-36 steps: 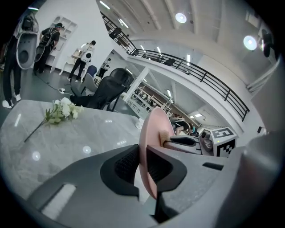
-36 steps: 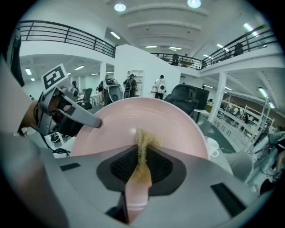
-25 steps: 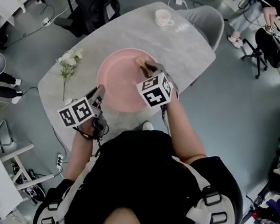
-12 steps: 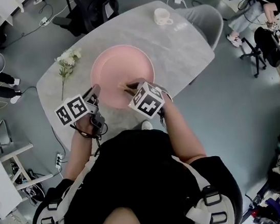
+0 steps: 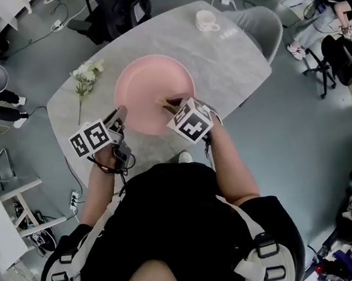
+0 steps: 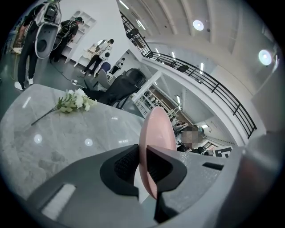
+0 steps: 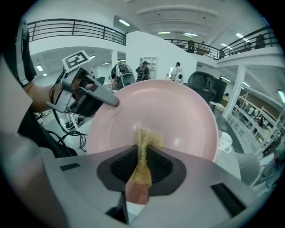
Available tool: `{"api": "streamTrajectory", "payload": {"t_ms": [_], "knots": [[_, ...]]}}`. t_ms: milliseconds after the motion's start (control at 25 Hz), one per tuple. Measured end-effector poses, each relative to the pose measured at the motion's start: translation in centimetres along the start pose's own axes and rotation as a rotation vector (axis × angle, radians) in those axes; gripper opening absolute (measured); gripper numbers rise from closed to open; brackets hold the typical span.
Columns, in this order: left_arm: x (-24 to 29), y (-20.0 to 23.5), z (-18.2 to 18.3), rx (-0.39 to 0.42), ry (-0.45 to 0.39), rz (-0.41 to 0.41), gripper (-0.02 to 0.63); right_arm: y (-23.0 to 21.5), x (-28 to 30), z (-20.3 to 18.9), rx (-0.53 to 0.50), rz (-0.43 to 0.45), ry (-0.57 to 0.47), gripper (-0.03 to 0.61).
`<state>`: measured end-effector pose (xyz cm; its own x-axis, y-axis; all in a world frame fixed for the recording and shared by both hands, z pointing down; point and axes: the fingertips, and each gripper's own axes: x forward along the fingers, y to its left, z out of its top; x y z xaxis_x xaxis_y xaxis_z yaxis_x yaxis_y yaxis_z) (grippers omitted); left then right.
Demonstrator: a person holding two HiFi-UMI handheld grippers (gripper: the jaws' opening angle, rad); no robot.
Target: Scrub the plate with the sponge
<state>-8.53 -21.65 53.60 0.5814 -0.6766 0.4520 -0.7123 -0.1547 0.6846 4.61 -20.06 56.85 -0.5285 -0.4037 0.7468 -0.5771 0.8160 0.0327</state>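
Note:
A large pink plate (image 5: pixel 149 88) is held tilted over the grey marble table (image 5: pixel 216 59). My left gripper (image 5: pixel 120 116) is shut on the plate's left rim; in the left gripper view the plate (image 6: pixel 153 147) shows edge-on between the jaws. My right gripper (image 5: pixel 172 104) is shut on a thin tan sponge (image 7: pixel 143 147), whose tip presses on the plate's inner face (image 7: pixel 169 111) near its lower middle. The left gripper (image 7: pixel 87 95) shows at the plate's left edge in the right gripper view.
A white flower sprig (image 5: pixel 84 78) lies on the table's left part and a white cup (image 5: pixel 206 20) stands at its far right. A black office chair (image 5: pixel 119 5) is behind the table and a grey chair (image 5: pixel 260 24) at its right end.
The right gripper with the sponge moved from the plate's upper right down to its lower middle, then slightly right. The left gripper kept hold of the rim.

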Motion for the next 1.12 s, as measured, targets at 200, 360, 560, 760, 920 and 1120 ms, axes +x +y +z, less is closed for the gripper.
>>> {"api": "streamTrajectory", "payload": {"t_ms": [200,360,560,760,920,1120], "knots": [[0.1,-0.6,-0.7,0.011,0.027,-0.028,0.037,-4.1,-1.0,0.4,0.060,-0.202,-0.039,0.054],[0.3,-0.8,-0.9,0.010,0.030,-0.027,0.038,-6.1,-1.3,0.1,0.124,-0.307,-0.080,0.054],[0.7,0.0,-1.2,-0.023,0.044,-0.001,0.038,-6.7,-1.7,0.3,0.168,-0.338,-0.141,0.054],[1.2,2.6,-2.7,-0.114,0.079,0.039,0.037,-6.3,-4.9,2.9,0.190,-0.369,-0.326,0.054],[2.0,5.8,-4.4,-0.177,0.111,0.110,0.037,-5.9,-7.8,4.2,0.184,-0.402,-0.453,0.054],[4.3,10.0,-7.8,-0.293,0.152,0.148,0.037,-5.3,-9.3,2.0,0.211,-0.411,-0.453,0.054]]}}
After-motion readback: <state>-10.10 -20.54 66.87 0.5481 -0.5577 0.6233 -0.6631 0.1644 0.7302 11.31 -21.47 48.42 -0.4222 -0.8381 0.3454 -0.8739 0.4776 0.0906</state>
